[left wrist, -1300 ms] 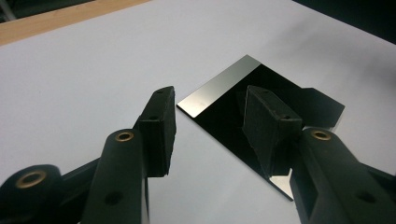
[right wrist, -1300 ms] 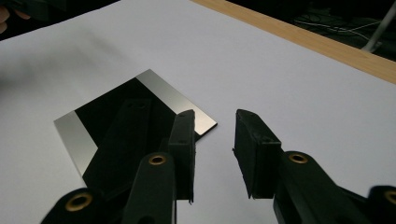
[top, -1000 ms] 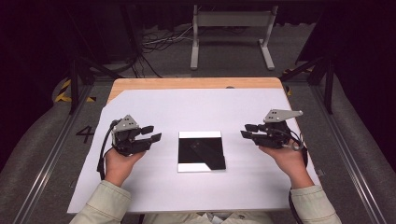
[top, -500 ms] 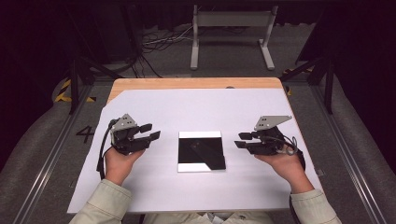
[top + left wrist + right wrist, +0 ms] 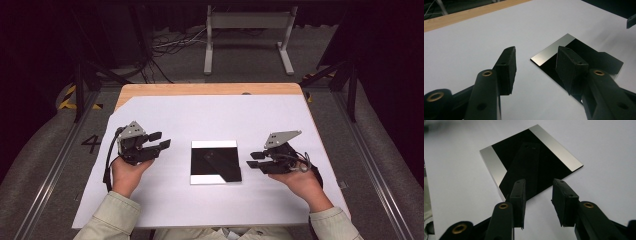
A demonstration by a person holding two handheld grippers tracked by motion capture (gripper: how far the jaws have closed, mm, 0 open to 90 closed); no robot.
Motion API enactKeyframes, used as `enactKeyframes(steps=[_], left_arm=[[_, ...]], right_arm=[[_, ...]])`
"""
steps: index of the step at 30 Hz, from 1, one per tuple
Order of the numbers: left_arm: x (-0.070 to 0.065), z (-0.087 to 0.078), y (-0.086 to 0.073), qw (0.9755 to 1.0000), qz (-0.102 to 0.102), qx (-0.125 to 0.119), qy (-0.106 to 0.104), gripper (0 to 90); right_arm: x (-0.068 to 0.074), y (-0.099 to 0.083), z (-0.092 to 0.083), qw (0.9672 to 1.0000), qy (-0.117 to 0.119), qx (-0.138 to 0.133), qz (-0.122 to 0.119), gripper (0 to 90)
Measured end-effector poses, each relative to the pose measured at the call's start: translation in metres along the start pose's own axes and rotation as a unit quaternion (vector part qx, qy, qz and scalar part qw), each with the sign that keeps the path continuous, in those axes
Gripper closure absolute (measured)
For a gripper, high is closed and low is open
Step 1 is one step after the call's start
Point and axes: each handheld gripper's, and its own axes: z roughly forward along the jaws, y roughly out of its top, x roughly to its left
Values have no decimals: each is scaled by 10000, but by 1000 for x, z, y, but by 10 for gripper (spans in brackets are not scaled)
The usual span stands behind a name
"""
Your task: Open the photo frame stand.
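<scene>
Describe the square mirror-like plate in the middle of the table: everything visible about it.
The square plate is thin, flat and glossy, mirror-like: mostly black in reflection, with bright silvery bands along some edges. It lies flat on the white sheet, roughly centred, between the left gripper and the right gripper. Neither touches it; both stand open, the right one close to its edge. No damage shows.

numeral 4 [image 5: 91,144] on the floor (left of table [image 5: 210,90])

Plate [image 5: 215,161] on sheet [image 5: 215,115], left tool [image 5: 161,140] left, right tool [image 5: 255,160] right
</scene>
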Motion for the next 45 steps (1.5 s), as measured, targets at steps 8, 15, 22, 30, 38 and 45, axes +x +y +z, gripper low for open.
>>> enactKeyframes(steps=[8, 15, 22, 30, 38, 45], left_arm=[[0, 1, 0, 10000, -10, 23, 5, 510], [0, 2, -1, 10000, -7, 46, 13, 509], [1, 3, -1, 10000, 21, 78, -15, 508], [1, 3, -1, 10000, 7, 90, -17, 506], [1, 2, -1, 10000, 34, 43, 19, 509], [1, 4, -1, 10000, 23, 69, -6, 508]], right_arm=[[5, -7, 8, 9996, 138, 263, 17, 635], [9, -9, 16, 9982, 268, 534, 18, 637], [13, -12, 24, 9958, 394, 828, -28, 637], [16, -15, 35, 9925, 516, 1111, -51, 637], [17, -18, 44, 9893, 580, 1338, -83, 678], [19, -18, 50, 9878, 587, 1433, -153, 743]])
